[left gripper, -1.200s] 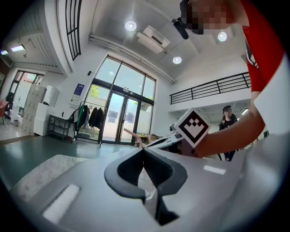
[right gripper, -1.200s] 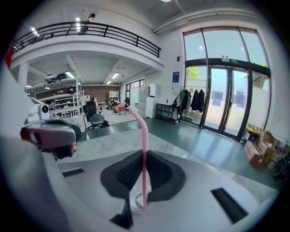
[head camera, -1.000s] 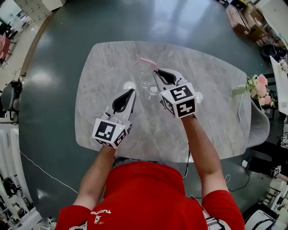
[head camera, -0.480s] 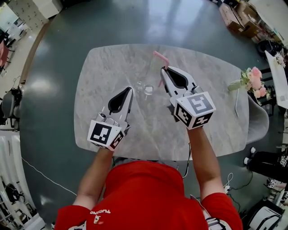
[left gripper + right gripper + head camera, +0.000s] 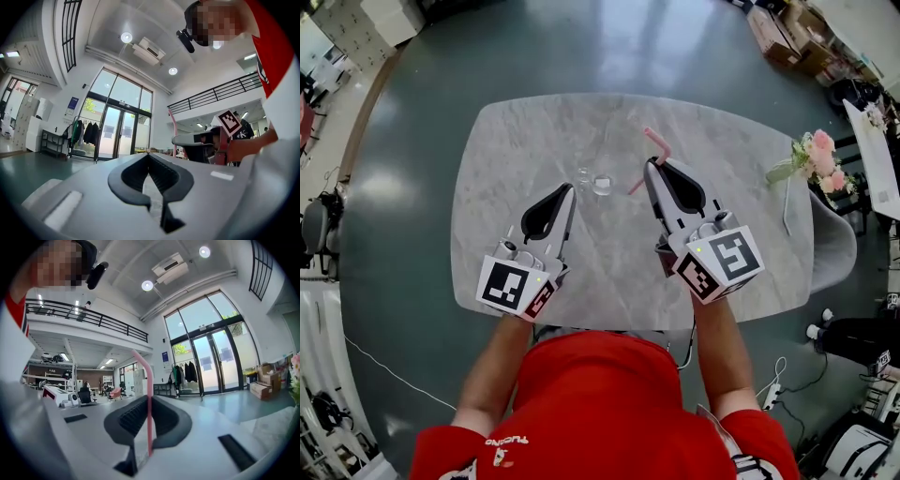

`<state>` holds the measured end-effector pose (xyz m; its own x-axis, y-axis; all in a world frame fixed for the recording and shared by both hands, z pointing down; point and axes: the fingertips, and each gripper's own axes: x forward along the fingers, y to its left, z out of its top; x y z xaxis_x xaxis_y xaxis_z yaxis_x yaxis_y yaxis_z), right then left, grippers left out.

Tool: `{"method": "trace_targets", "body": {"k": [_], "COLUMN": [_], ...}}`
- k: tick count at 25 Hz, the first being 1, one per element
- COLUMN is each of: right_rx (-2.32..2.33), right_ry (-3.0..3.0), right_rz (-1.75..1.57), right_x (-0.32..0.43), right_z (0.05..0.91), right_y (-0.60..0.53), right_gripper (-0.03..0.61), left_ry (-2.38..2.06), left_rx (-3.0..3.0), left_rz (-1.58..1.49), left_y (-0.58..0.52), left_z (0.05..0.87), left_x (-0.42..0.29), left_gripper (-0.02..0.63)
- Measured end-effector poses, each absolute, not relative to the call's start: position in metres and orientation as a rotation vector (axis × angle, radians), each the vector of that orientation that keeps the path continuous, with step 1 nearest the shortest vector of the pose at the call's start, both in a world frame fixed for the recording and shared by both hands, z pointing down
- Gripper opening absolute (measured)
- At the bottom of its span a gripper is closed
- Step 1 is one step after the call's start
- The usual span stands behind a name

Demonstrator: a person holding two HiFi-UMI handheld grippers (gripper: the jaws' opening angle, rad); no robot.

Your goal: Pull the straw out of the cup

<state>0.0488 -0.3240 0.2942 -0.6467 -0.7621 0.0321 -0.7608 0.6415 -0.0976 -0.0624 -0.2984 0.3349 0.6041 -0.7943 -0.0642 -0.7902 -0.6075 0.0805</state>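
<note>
A small clear cup (image 5: 602,184) stands upright on the marble table (image 5: 516,141). My right gripper (image 5: 652,165) is shut on a pink bendy straw (image 5: 657,144), which hangs in the air to the right of the cup. The straw's lower end is free of the rim. In the right gripper view the straw (image 5: 149,404) runs upright between the closed jaws (image 5: 149,401). My left gripper (image 5: 570,190) hovers left of the cup, apart from it, shut with nothing in it. The left gripper view shows its closed tips (image 5: 149,157), with the straw (image 5: 174,136) beyond.
A bunch of pink flowers (image 5: 820,153) lies at the table's right end, next to a grey chair (image 5: 839,253). A small bright spot (image 5: 583,174) sits just left of the cup. Dark green floor surrounds the table.
My right gripper rose and swung right toward me, carrying the straw up and out of the cup. The left gripper lifted a little and drew back from the cup.
</note>
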Motion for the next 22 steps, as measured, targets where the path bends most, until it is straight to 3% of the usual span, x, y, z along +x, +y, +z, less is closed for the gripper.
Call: {"method": "trace_targets", "body": {"k": [22], "right_rx": [-1.352], "right_ry": [2.666], "right_rz": [-0.188], "right_x": [0.076], "right_z": [0.284], "right_y": [-0.248], "right_gripper": [0.018], "left_ry": [-1.397], "left_rx": [2.805], "left_rz": [-0.2], "left_y": [-0.262], "left_z": [0.311], "left_x": [-0.076], "left_gripper": [0.005]}}
